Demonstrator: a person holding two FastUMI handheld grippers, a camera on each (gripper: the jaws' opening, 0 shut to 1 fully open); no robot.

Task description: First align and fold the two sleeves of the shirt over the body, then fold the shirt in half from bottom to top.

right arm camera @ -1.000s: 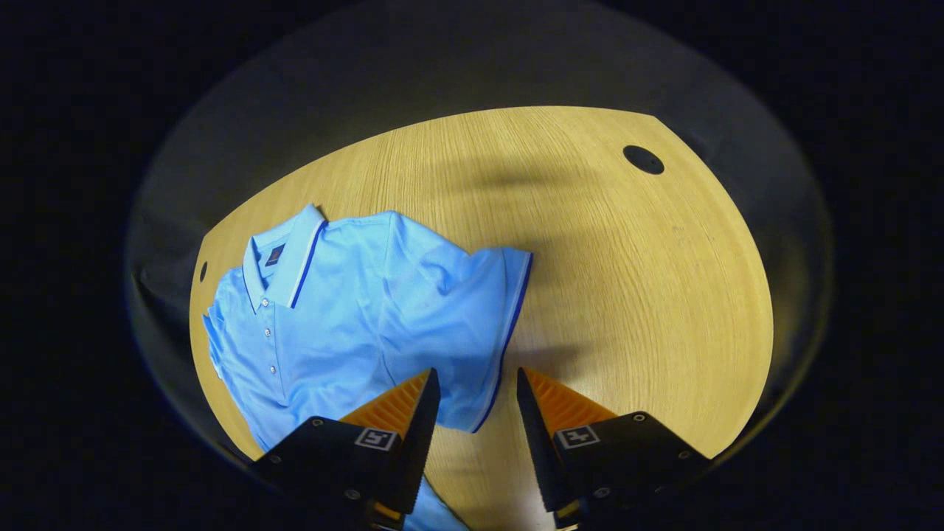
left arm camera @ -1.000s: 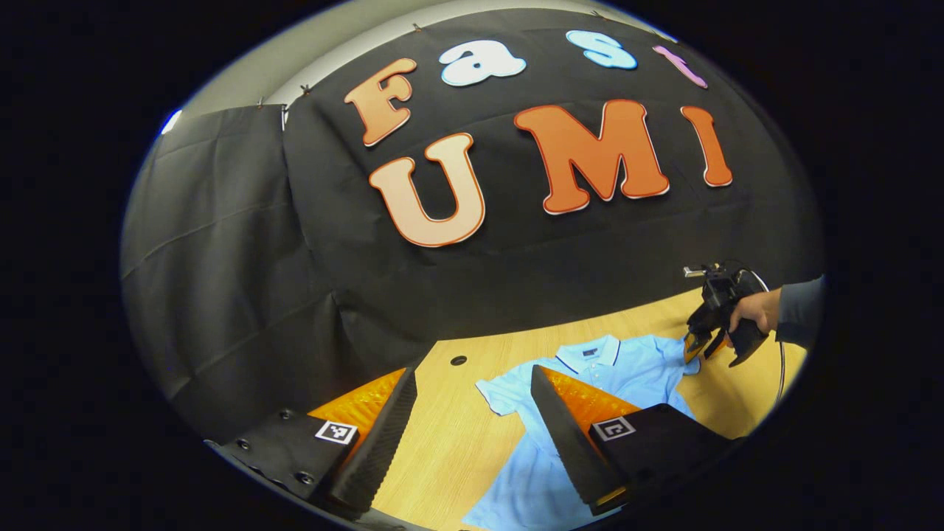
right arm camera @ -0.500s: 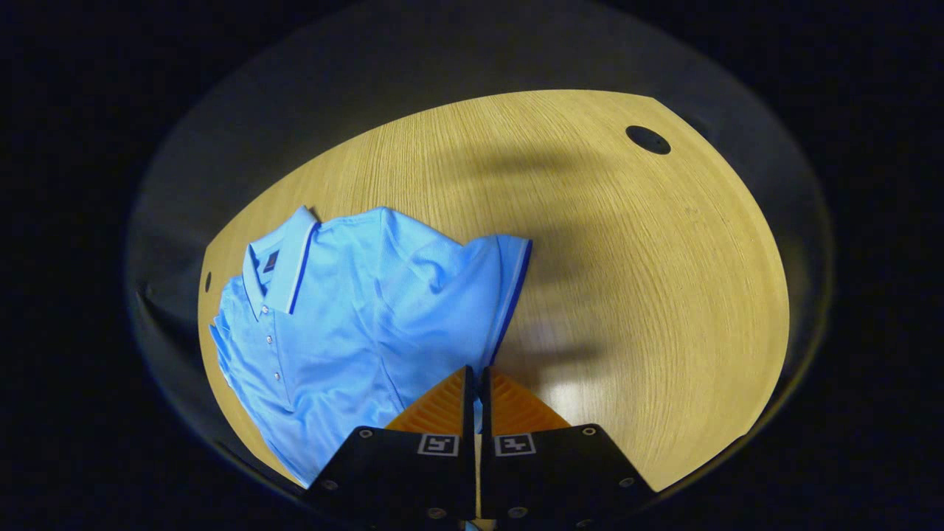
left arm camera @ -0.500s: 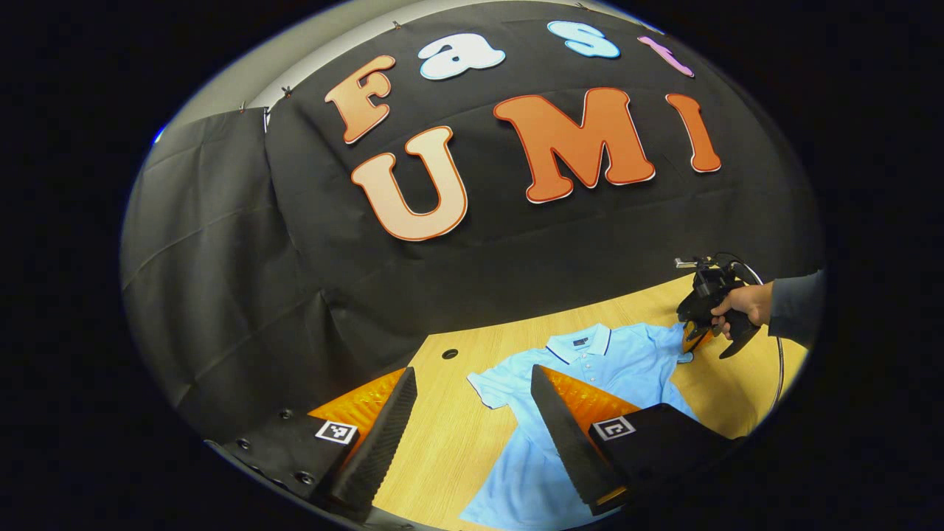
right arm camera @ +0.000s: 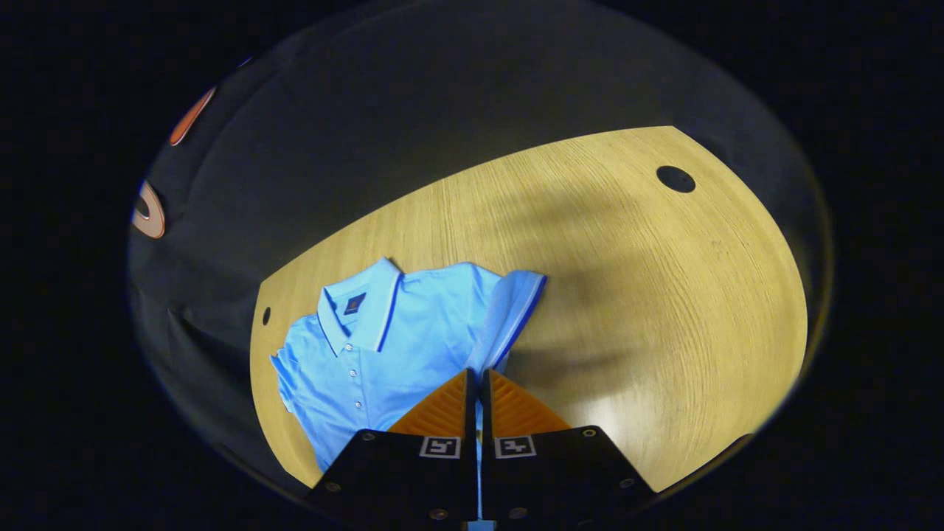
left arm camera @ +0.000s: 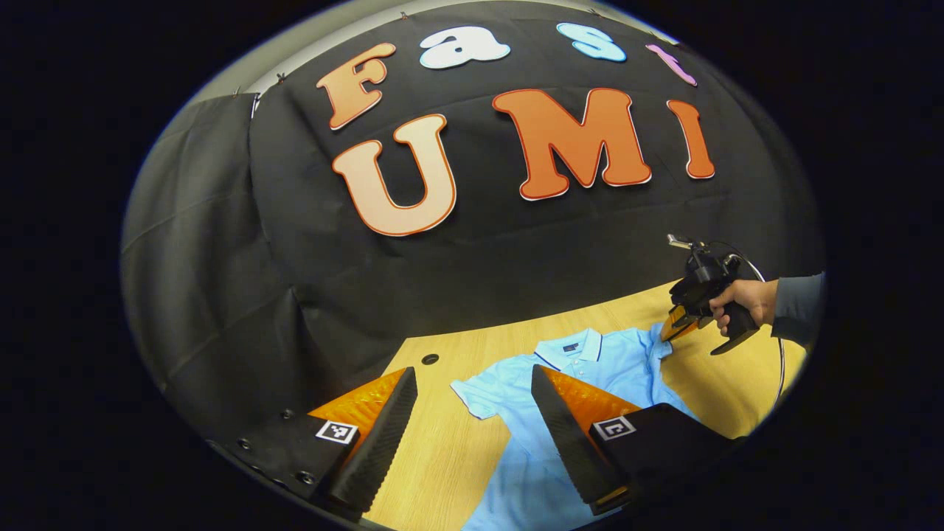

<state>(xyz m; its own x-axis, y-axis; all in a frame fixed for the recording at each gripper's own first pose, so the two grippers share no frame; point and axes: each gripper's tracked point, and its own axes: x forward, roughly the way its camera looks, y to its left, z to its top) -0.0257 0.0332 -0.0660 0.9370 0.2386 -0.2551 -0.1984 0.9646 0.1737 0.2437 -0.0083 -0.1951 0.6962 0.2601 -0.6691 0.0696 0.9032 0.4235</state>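
With its fingers pressed together on the sleeve (right arm camera: pixel 509 317), the right gripper (right arm camera: pixel 476 380) lifts that cloth off the tabletop (right arm camera: pixel 664 310). The left gripper (left arm camera: pixel 472 413) hangs spread above the shirt (left arm camera: pixel 582 361), which lies flat near the tabletop's back edge. If the pinch is shallow, the sleeve could slip free and bunch mid-fold.

table: a light wood-grain top (right arm camera: pixel 664 295) was seen, lit unevenly, with shadow across its middle | holes: a round dark hole (right arm camera: pixel 675 178) was set near one corner, a smaller one (right arm camera: pixel 266 316) near another | wall: black creased cloth (left arm camera: pixel 221 280) was hung behind the table
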